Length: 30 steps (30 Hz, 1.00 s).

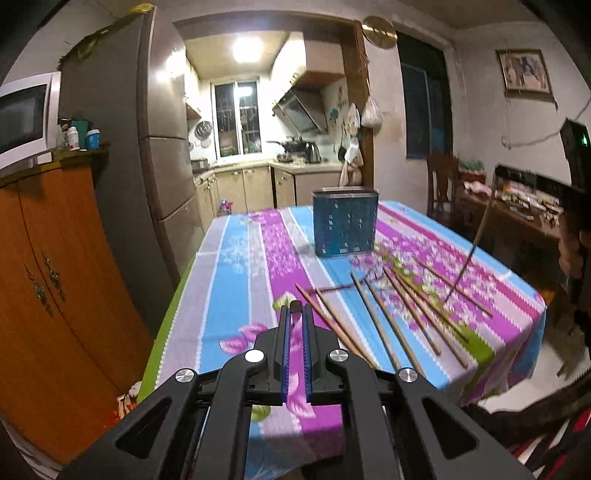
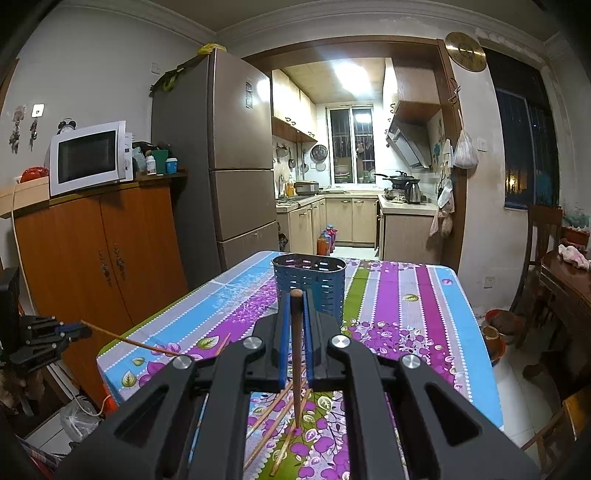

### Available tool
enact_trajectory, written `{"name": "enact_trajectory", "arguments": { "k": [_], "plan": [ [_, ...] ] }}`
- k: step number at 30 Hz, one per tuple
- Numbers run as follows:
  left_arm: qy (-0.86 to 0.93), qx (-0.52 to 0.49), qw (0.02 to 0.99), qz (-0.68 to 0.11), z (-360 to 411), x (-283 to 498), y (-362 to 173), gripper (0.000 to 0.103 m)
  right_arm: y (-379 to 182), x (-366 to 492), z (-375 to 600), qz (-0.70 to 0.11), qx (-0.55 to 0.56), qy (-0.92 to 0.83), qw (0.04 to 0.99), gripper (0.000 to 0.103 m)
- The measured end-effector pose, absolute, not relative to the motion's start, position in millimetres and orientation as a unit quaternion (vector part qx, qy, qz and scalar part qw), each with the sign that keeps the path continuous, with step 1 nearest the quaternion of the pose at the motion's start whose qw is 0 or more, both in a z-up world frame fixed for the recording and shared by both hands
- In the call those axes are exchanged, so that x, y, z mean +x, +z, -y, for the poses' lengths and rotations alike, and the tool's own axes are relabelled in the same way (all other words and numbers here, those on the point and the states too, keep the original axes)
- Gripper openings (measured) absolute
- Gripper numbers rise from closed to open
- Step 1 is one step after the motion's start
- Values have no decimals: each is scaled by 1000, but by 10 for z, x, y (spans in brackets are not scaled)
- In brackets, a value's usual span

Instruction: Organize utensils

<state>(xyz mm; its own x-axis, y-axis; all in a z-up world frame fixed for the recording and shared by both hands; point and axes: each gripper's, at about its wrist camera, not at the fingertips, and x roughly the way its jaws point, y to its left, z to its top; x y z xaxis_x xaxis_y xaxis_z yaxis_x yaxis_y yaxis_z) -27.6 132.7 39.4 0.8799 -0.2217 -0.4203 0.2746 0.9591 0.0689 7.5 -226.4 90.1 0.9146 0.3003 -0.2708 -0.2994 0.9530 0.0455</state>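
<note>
Chopsticks (image 1: 399,314) lie loose on the striped tablecloth (image 2: 424,314); each gripper, right (image 2: 295,295) and left (image 1: 295,306), is clamped on one, apparently next to drop into the blue holder (image 2: 310,284).

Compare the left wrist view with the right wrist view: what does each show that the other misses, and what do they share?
Left wrist only: the framed picture on the wall. Right wrist only: the red item beside the microwave. Both: the blue utensil holder, loose chopsticks on the striped tablecloth, and the wall clock.
</note>
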Motion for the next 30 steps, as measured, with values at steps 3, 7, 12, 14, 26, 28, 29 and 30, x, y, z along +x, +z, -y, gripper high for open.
{"name": "enact_trajectory", "arguments": {
  "k": [3,7,12,14,26,28,29,30],
  "plan": [
    [-126,53,971,-194,-1345,-226,444,7,899,89,2263,-140,2,153,978,5],
    [-126,34,976,-173,-1377,-147,516,7,891,133,2275,-142,3,151,978,5],
    [-128,20,980,-150,-1409,-37,583,7,894,170,2276,-145,1,147,978,5],
    [-129,14,981,-143,-1425,13,613,7,911,201,2264,-144,-4,143,979,5],
    [-137,13,985,-105,-1423,231,805,1,1046,452,2324,-135,-2,130,982,5],
    [-140,13,985,-103,-1415,268,821,1,1048,448,2326,-136,-3,130,982,5],
    [-141,16,985,-102,-1408,299,825,1,1050,475,2324,-137,-3,130,982,5],
    [-141,18,985,-102,-1404,337,827,1,1045,508,2321,-139,-3,130,982,5]
  ]
}}
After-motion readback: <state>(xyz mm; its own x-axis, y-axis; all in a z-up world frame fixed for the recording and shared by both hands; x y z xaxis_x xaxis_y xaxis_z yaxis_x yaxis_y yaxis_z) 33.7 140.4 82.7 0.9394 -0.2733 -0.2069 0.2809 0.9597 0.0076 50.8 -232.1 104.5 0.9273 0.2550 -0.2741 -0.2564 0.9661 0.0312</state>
